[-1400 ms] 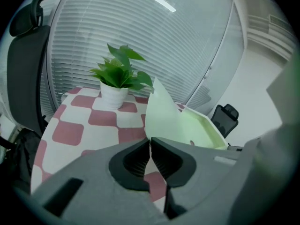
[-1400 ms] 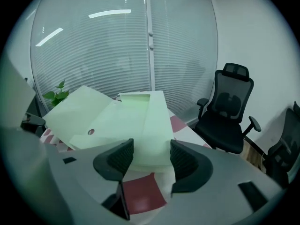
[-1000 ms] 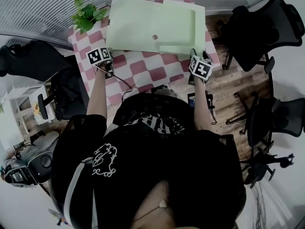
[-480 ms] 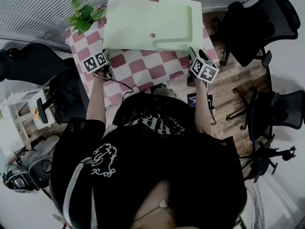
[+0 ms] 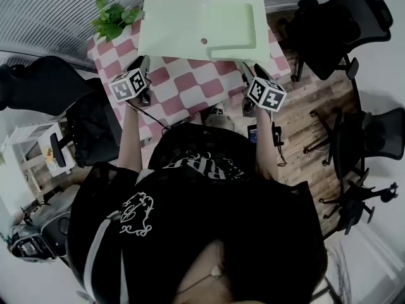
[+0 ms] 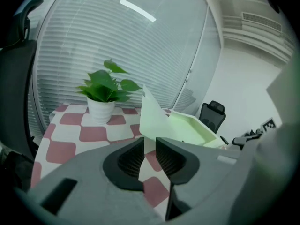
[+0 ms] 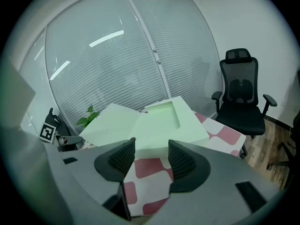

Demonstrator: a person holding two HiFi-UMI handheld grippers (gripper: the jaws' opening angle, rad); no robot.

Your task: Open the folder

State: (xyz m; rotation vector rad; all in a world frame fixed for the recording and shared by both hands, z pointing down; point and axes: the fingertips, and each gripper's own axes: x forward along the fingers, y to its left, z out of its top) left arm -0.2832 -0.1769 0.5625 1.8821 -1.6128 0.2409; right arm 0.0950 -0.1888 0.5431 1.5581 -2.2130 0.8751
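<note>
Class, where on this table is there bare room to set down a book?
Bare: the strip of checkered cloth between the open folder's near edge and the cloth's own near edge. Crowded: the far half, covered by the folder, with the plant at the far left corner.

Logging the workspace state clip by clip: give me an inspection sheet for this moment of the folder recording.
Surface: red-and-white checked tablecloth, lying flat.
Job's things: pale green paper folder lies open, pocket panel on the right.
Clutter: green potted plant in a white pot, at the far left corner.
Grippers: left gripper jaws narrowly apart, just been opening, nothing between them; right gripper jaws apart, empty; neither holds the folder.
Cables: thin dark cable trailing from the left gripper.
Surroundings: black office chairs, slatted blinds, wooden floor.
</note>
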